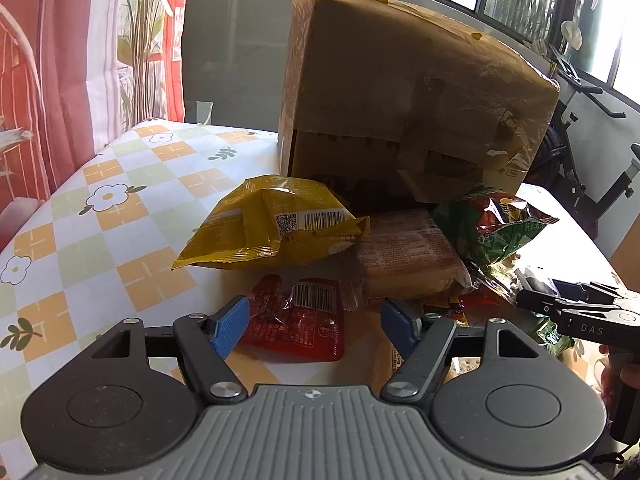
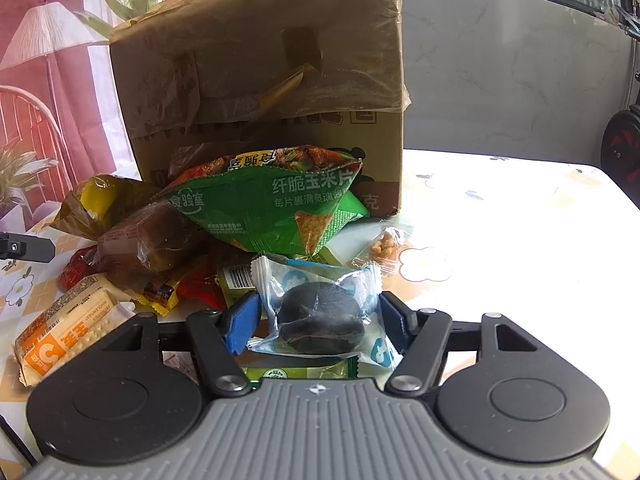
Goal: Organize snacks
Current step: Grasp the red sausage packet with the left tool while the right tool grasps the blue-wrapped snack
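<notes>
A heap of snacks lies in front of a cardboard box [image 1: 416,92] tipped on its side. My left gripper [image 1: 314,322] is open, its blue pads either side of a red sachet [image 1: 298,318] on the table. Beyond it lie a yellow bag [image 1: 272,228], a brown wrapped loaf [image 1: 404,256] and a green chip bag [image 1: 496,228]. My right gripper [image 2: 318,320] is open around a clear packet with a dark round cake [image 2: 320,316]; the pads stand beside it, apart from it. The green chip bag [image 2: 264,204] and the box [image 2: 260,64] lie beyond.
The table has a checked flower cloth [image 1: 108,200]. An orange cracker pack [image 2: 64,336] lies at the left, a small nut packet [image 2: 384,244] at the right. My right gripper shows in the left wrist view [image 1: 576,312]. An exercise bike [image 1: 580,152] stands behind.
</notes>
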Available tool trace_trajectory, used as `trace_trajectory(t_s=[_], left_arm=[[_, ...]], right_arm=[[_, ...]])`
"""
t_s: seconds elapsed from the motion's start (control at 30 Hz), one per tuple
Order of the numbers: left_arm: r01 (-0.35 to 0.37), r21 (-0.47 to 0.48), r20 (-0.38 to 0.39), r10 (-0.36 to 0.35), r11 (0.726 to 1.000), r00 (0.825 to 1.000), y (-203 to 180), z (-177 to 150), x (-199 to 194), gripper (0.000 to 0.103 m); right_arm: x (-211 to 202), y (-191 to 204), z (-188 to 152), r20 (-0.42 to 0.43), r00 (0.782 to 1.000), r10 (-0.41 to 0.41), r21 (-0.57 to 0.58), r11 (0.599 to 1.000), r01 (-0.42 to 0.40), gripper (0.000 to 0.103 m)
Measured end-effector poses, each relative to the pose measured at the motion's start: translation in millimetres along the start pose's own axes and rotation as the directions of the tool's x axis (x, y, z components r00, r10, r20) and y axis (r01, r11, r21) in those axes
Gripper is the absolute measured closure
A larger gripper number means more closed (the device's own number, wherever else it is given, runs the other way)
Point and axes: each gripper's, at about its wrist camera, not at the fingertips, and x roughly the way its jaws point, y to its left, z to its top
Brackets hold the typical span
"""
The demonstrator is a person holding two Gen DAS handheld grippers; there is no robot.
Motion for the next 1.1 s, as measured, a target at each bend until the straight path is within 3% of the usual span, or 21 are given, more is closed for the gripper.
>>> trace_trajectory(t_s=[0.37,0.6,1.0,1.1], left_arm=[[-0.059,0.038,-0.022,0.06,0.998,0.998,9,5,34,0.037],[-0.043,0.046,-0.052,0.045,0.998,0.998,12,4,47,0.027],[-0.075,0.135,-0.047,0.082,0.988,0.996,3,-8,55,0.023],[-0.066,0.141,-0.028,0.07,0.988,0.997,4,-9,51,0.037]], right_arm=[[-1,-1,0,-0.004,1.0,0.007,0.017,1.0,-0.007,0.036],[0,-1,0,-0.006,1.0,0.008,0.021,1.0,-0.007,0.036],[0,-1,0,-0.009,1.0,0.008,0.026,1.0,-0.008,0.036],[0,-1,0,-0.009,1.0,0.008,0.025,1.0,-0.008,0.036]])
